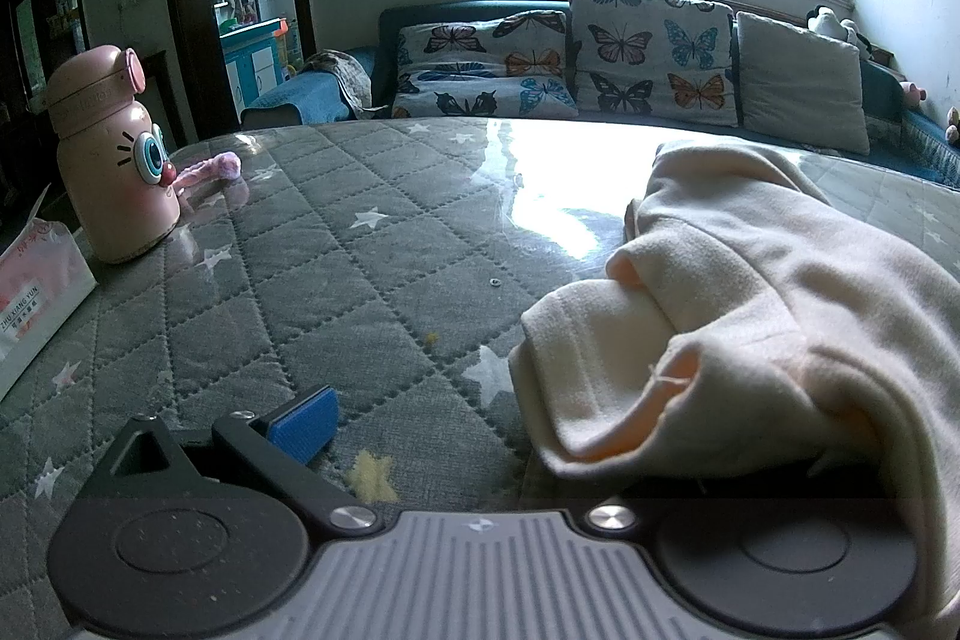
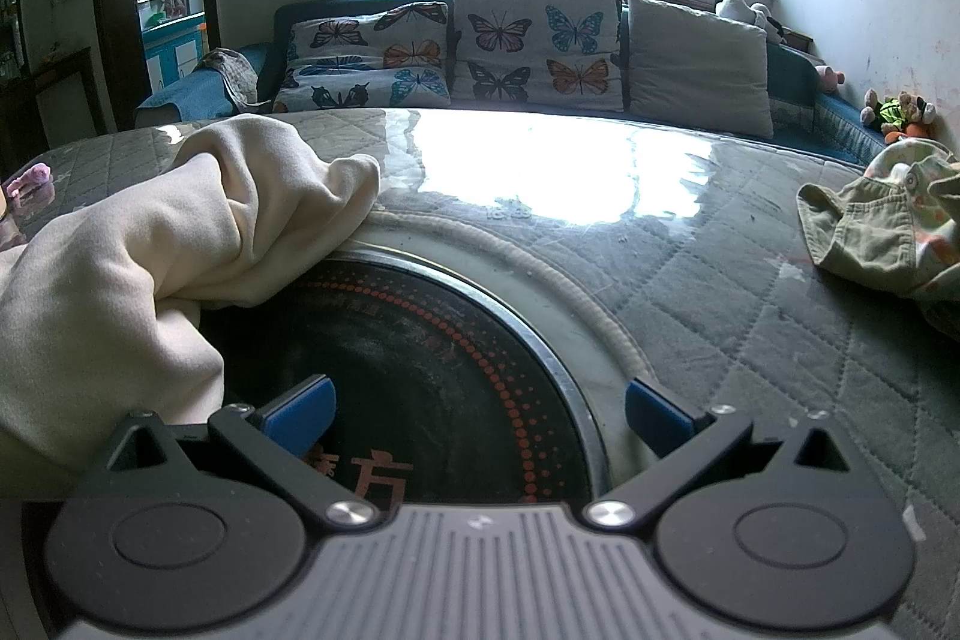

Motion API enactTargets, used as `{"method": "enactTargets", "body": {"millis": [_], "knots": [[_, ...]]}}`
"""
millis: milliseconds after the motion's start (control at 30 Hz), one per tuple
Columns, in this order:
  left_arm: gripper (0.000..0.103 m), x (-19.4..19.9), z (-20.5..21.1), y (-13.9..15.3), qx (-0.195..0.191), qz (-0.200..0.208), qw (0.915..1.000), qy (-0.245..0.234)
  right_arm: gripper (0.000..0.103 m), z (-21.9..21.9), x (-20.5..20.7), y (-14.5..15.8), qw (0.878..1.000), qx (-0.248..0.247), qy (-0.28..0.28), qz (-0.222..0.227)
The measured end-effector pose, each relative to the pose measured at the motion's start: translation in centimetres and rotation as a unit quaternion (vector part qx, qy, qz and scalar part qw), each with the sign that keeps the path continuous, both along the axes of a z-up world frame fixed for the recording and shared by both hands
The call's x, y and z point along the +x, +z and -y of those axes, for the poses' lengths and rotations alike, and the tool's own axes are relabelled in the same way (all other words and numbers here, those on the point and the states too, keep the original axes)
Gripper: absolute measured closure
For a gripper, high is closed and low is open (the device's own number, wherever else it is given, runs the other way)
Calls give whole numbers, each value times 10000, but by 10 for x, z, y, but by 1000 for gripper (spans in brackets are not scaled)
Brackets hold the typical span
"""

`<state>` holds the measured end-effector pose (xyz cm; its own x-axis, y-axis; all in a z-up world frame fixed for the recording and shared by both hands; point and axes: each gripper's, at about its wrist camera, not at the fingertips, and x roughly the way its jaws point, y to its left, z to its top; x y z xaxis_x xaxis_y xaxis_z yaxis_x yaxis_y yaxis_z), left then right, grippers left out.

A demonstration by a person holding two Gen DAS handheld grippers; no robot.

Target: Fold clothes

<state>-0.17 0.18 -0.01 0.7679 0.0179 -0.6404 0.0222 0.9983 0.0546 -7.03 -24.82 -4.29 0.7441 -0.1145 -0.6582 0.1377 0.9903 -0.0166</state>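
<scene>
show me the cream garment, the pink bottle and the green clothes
cream garment (image 1: 750, 292), left wrist view, on its bunched middle
pink bottle (image 1: 111, 160), left wrist view, on its body
green clothes (image 2: 870, 226), right wrist view, on the khaki fabric

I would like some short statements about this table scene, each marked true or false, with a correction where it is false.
1. The right tool is open with nothing between its fingers. True.
2. The cream garment lies partly over the round black cooktop. True.
3. The pink bottle lies on its side. False: it stands upright.
4. The green garment is neatly folded. False: it lies crumpled.
5. The cream garment hides the left tool's right finger. True: only its left finger shows.
6. The tissue pack sits on the sofa. False: it is on the table.
</scene>
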Motion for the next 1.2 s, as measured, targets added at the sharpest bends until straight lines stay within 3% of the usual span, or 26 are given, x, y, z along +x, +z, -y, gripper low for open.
{"method": "enactTargets", "body": {"millis": [600, 767, 967, 1200], "knots": [[0, 0, -2, 3, 6, -147, 9999, -73, 0, -9, -2, 2, 9999, -148, -51, 72], [0, -11, -4, 6, 10, -286, 9996, -8, 0, -19, -21, 7, 9996, -196, 108, 165], [0, -34, -16, 18, -320, -546, 9980, 18, 0, -25, -53, 25, 9987, -140, 205, 437], [0, -83, -20, 37, -455, -554, 9971, -252, 0, -37, -109, 53, 9945, -281, 100, 1004]]}}
